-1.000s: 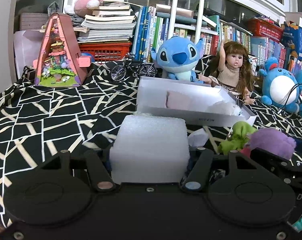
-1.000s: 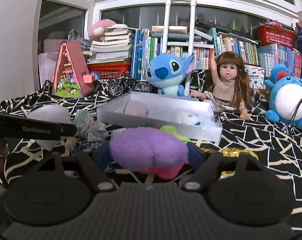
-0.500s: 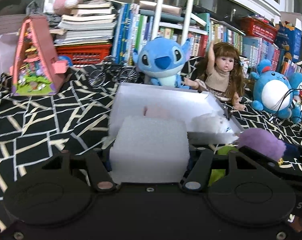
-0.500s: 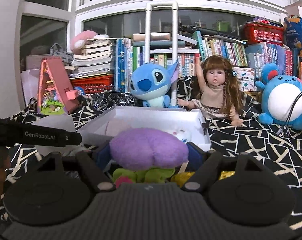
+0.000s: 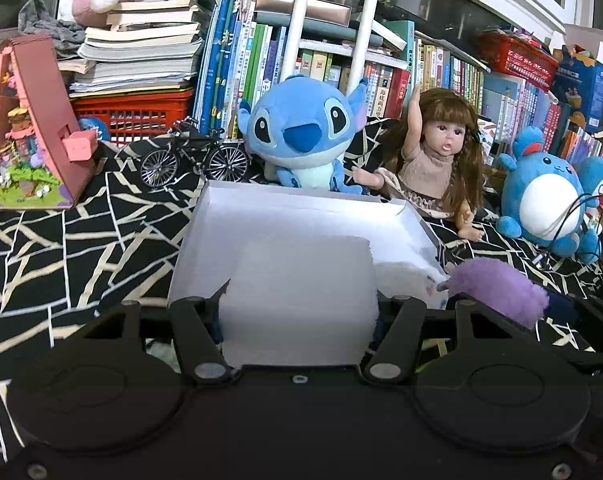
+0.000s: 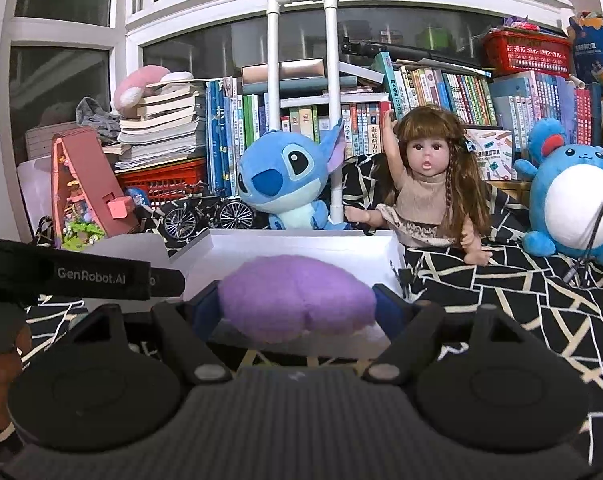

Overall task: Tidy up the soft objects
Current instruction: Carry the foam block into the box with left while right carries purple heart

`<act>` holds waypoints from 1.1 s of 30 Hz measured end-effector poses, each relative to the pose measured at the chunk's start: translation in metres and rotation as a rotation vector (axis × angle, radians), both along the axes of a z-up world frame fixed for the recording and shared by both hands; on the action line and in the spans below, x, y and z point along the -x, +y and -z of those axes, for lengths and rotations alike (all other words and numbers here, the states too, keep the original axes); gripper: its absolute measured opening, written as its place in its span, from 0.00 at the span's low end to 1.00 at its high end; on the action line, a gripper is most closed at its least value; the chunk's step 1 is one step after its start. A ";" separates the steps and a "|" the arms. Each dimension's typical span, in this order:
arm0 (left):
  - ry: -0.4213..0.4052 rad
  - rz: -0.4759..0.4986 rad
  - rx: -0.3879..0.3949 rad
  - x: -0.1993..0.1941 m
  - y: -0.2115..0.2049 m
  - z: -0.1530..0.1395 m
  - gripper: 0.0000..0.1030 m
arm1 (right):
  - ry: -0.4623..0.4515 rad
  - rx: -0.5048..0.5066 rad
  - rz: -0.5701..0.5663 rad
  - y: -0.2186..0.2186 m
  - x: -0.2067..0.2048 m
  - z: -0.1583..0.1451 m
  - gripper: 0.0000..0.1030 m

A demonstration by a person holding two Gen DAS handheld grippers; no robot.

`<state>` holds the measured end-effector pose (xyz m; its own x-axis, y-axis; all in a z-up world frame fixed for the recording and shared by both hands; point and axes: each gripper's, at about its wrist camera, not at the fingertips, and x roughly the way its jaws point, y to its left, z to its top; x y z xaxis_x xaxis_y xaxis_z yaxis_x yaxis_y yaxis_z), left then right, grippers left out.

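Observation:
My left gripper (image 5: 299,312) is shut on a white foam block (image 5: 301,296) and holds it over the near part of the open white box (image 5: 301,210). My right gripper (image 6: 297,308) is shut on a purple plush toy (image 6: 297,298) and holds it at the box's (image 6: 301,246) near edge. The purple plush also shows in the left wrist view (image 5: 497,286), right of the foam block. A small white soft thing (image 5: 413,280) lies in the box's right part.
A blue Stitch plush (image 5: 301,136), a doll (image 5: 437,160) and a round blue plush (image 5: 545,204) stand behind the box on the black patterned cloth (image 5: 81,232). A toy bicycle (image 5: 193,160), a pink triangular toy house (image 5: 29,128) and book stacks line the back.
Both grippers have moved forward and up toward the white box with their loads. The foam block now hangs over the box's inside, and the purple plush has reached its near edge.

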<state>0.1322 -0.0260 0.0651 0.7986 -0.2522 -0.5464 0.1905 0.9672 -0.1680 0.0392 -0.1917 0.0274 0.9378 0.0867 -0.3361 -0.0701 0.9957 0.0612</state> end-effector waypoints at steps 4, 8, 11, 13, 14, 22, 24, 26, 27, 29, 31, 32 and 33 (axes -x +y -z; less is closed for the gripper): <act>-0.003 0.012 -0.002 -0.022 -0.003 -0.007 0.57 | 0.007 0.001 0.003 -0.007 -0.018 -0.005 0.77; -0.001 0.015 0.001 -0.054 -0.006 -0.017 0.57 | 0.027 0.004 -0.006 -0.014 -0.041 -0.012 0.77; -0.012 0.027 -0.010 -0.075 -0.010 -0.021 0.57 | 0.050 0.000 -0.005 -0.021 -0.063 -0.020 0.77; 0.000 0.041 -0.015 -0.091 -0.013 -0.021 0.57 | 0.068 -0.002 -0.018 -0.026 -0.078 -0.026 0.77; 0.010 0.046 -0.016 -0.099 -0.015 -0.020 0.57 | 0.081 -0.003 -0.028 -0.028 -0.087 -0.028 0.77; 0.064 0.038 -0.039 -0.145 -0.022 0.000 0.58 | 0.179 0.014 -0.038 -0.032 -0.145 -0.027 0.77; 0.081 0.023 -0.042 -0.152 -0.022 0.008 0.58 | 0.200 -0.011 -0.050 -0.034 -0.156 -0.021 0.77; 0.102 0.010 -0.043 -0.156 -0.021 0.015 0.58 | 0.224 -0.023 -0.050 -0.037 -0.165 -0.016 0.77; 0.114 0.009 -0.041 -0.157 -0.022 0.018 0.58 | 0.235 -0.026 -0.044 -0.037 -0.169 -0.013 0.77; 0.131 0.009 -0.051 -0.159 -0.023 0.025 0.58 | 0.263 -0.035 -0.039 -0.037 -0.175 -0.006 0.77; 0.140 0.010 -0.072 -0.159 -0.025 0.030 0.58 | 0.289 -0.040 -0.040 -0.036 -0.179 0.000 0.77; 0.143 0.010 -0.079 -0.159 -0.026 0.033 0.58 | 0.299 -0.036 -0.042 -0.035 -0.181 0.002 0.77; 0.147 0.010 -0.082 -0.159 -0.026 0.035 0.58 | 0.309 -0.026 -0.042 -0.034 -0.182 0.004 0.77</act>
